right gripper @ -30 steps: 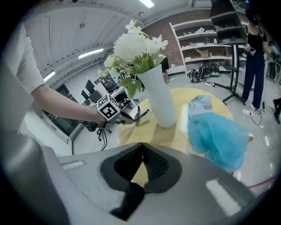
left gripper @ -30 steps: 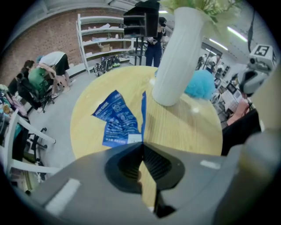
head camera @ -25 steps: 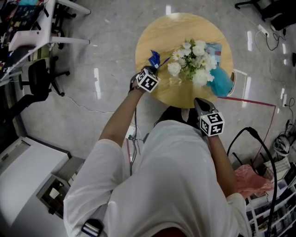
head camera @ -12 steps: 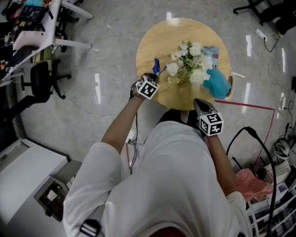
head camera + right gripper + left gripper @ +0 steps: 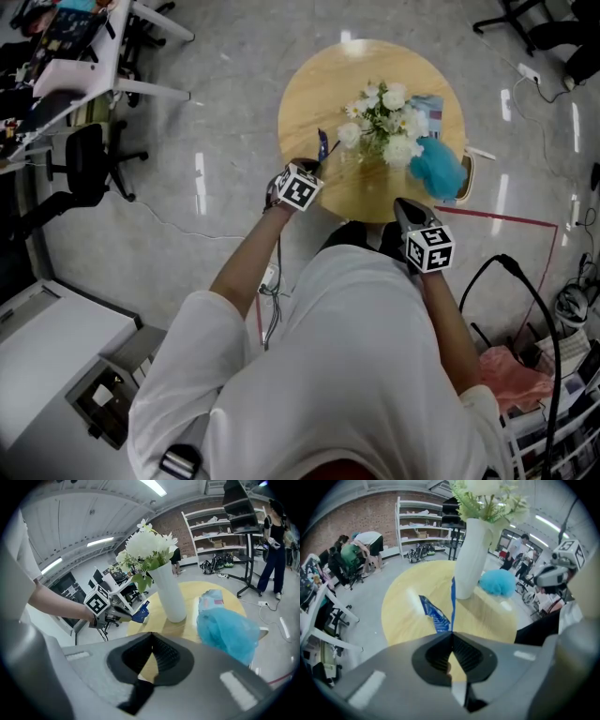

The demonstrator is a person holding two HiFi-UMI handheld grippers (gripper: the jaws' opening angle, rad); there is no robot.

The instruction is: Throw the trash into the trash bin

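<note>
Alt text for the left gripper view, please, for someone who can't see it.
The left gripper, jaws shut, pinches a crumpled blue plastic wrapper over a round pale wooden table. Behind it on the table stand a tall white vase of white flowers and a fluffy turquoise bundle.

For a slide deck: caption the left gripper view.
Left hand-held gripper shut on a blue wrapper over the round wooden table, near a white vase.

Flower vase (image 5: 471, 559) mid-table, teal bundle (image 5: 438, 169) right; table (image 5: 314, 94) left half bare.
</note>
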